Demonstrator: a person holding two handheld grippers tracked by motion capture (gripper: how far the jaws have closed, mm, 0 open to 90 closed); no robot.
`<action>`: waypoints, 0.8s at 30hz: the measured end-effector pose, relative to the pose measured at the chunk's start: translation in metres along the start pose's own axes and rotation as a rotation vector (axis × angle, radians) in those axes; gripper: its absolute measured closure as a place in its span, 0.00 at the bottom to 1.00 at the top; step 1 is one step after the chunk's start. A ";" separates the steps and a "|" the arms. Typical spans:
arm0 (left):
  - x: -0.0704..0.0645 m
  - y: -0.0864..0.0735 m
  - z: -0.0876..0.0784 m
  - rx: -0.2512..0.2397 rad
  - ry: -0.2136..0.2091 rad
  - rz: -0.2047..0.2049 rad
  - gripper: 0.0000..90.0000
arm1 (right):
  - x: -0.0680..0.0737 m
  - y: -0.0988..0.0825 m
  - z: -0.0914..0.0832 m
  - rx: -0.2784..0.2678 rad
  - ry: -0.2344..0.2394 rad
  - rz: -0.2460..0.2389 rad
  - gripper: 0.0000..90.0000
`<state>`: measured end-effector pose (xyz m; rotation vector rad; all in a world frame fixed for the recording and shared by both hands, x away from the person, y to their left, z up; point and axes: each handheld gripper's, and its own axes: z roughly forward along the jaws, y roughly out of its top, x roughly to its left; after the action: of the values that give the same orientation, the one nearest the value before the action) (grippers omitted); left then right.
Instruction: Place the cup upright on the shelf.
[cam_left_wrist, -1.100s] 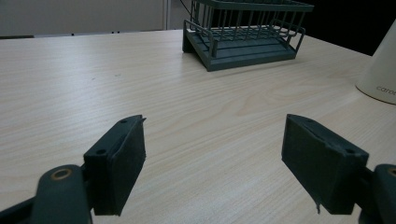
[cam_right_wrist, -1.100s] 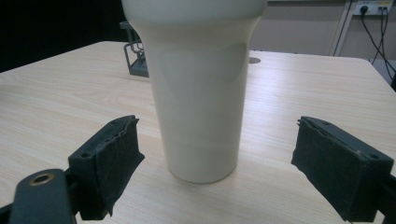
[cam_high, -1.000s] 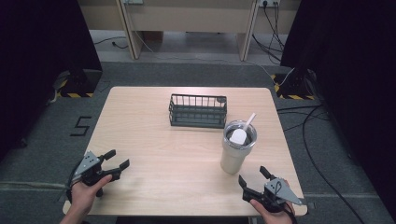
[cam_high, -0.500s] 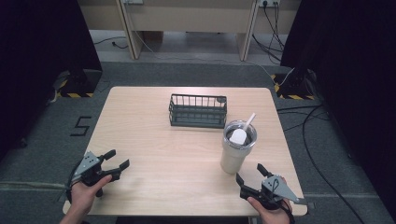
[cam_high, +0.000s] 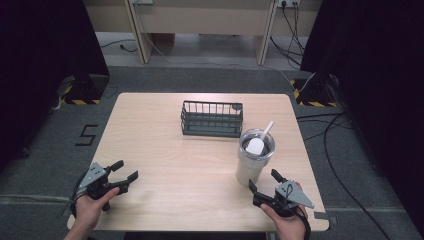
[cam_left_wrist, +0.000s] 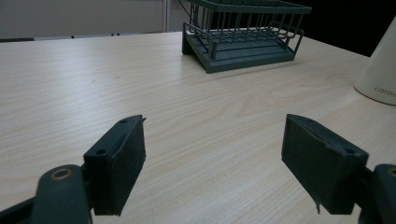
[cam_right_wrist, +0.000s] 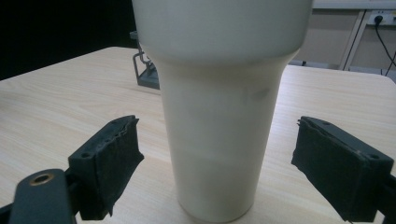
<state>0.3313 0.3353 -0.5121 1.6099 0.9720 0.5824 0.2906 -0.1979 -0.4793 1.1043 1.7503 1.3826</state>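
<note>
Tabletop, light wood, seen from above. A dark wire basket stands at the far centre; nothing can be made out inside it. Just near and right of the basket stands a cream tumbler, upright, wider at the top than at the base. Inside it rests a white spoon, bowl down in the cup, handle leaning out over the far right rim.

Left claw: held in a hand at the near left corner of the tabletop, well apart from both containers. Its jaws are spread wide, holding and touching nothing. The left gripper view looks across bare wood between the two pads, with the basket far ahead and the tumbler's lower wall at the right edge, bearing partial grey lettering.

Right claw: held in a hand at the near right, just near of the tumbler. Its jaws are likewise spread wide and grip nothing. In the right gripper view the tumbler stands between the two pads, with a gap on either side; contact is not seen. A corner of the basket shows behind the tumbler on the left.

The high view alone reveals the spoon and the tumbler's dark interior; the gripper views show the tumbler's outer wall from low down.
</note>
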 end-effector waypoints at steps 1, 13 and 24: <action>0.000 0.000 0.000 0.000 0.000 0.000 0.24 | 0.000 0.001 0.001 0.003 0.000 0.000 0.16; 0.000 0.000 0.000 0.000 -0.001 0.000 0.24 | -0.001 0.005 0.018 0.002 0.006 0.000 0.16; 0.000 0.000 0.000 -0.001 -0.002 0.001 0.24 | -0.002 0.009 0.029 -0.002 0.010 0.011 0.16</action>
<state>0.3313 0.3353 -0.5118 1.6097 0.9696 0.5819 0.3185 -0.1859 -0.4777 1.1089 1.7526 1.3983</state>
